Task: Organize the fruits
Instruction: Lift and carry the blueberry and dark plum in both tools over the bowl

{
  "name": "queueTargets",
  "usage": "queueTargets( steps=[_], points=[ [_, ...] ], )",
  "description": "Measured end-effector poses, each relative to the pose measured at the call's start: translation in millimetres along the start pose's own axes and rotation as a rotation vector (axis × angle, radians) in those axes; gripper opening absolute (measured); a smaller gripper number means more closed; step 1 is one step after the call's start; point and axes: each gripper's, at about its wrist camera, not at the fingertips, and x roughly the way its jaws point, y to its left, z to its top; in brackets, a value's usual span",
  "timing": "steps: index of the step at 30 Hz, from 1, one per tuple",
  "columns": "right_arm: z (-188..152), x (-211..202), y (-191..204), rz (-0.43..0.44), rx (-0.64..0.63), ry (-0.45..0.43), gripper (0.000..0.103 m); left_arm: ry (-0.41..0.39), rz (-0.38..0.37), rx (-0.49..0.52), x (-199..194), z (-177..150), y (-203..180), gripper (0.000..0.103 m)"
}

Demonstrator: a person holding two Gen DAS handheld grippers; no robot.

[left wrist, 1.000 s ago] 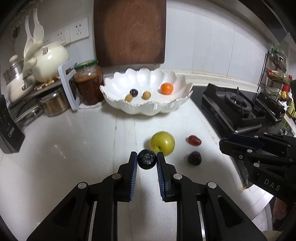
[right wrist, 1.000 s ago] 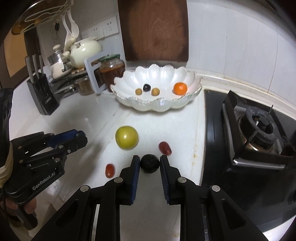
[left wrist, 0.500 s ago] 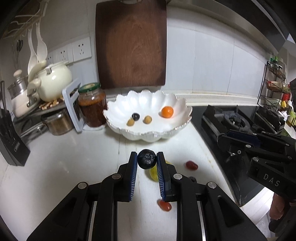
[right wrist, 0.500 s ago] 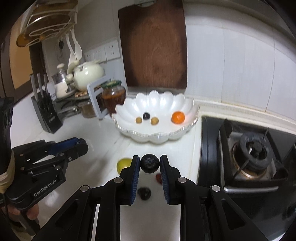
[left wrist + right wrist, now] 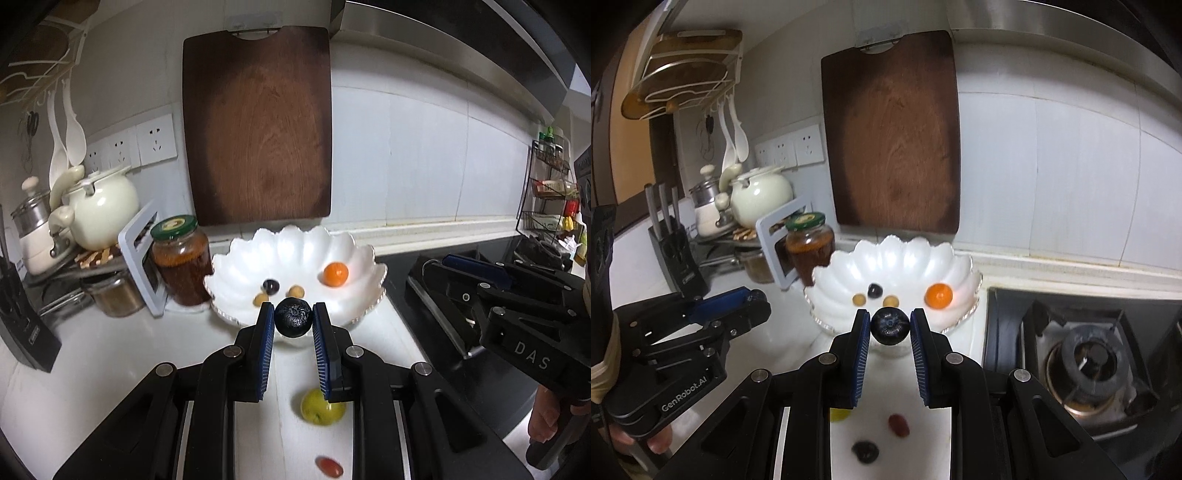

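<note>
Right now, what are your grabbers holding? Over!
Left gripper shut on dark fruit. Right gripper shut on dark plum. Both raised before the white bowl. Nothing in the way.

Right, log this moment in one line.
left gripper: black round fruit | right gripper: second black round fruit | ahead: white scalloped bowl

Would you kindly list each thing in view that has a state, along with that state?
Left gripper: shut on a dark fruit, raised.
Right gripper: shut on a dark plum, raised.
Bowl: upright, four small fruits inside.
Jar: upright, lid on.
Teapot: lid on.
Apple: loose on the counter.
Red fruit: loose on the counter.
Cutting board: upright against the wall.
</note>
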Motion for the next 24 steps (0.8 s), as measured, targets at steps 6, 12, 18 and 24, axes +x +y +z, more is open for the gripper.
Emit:
queueTargets(
  steps=[6, 12, 18, 24],
  points=[
    [16, 11, -6, -0.019, -0.008, -0.039, 0.024, -0.020, 0.000, -0.014, 14, 16, 2, 0.022],
    [29, 22, -10, -0.029, -0.018, -0.068, 0.024, -0.035, 0.012, -0.017, 29, 31, 6, 0.022],
    [41, 39, -10, -0.041, -0.043, -0.075, 0.024, -0.025, 0.021, -0.013, 51, 43, 11, 0.022],
    [50, 60, -13, -0.056, -0.064, -0.067, 0.024, 0.008, 0.033, -0.022, 77, 48, 19, 0.022]
  ],
)
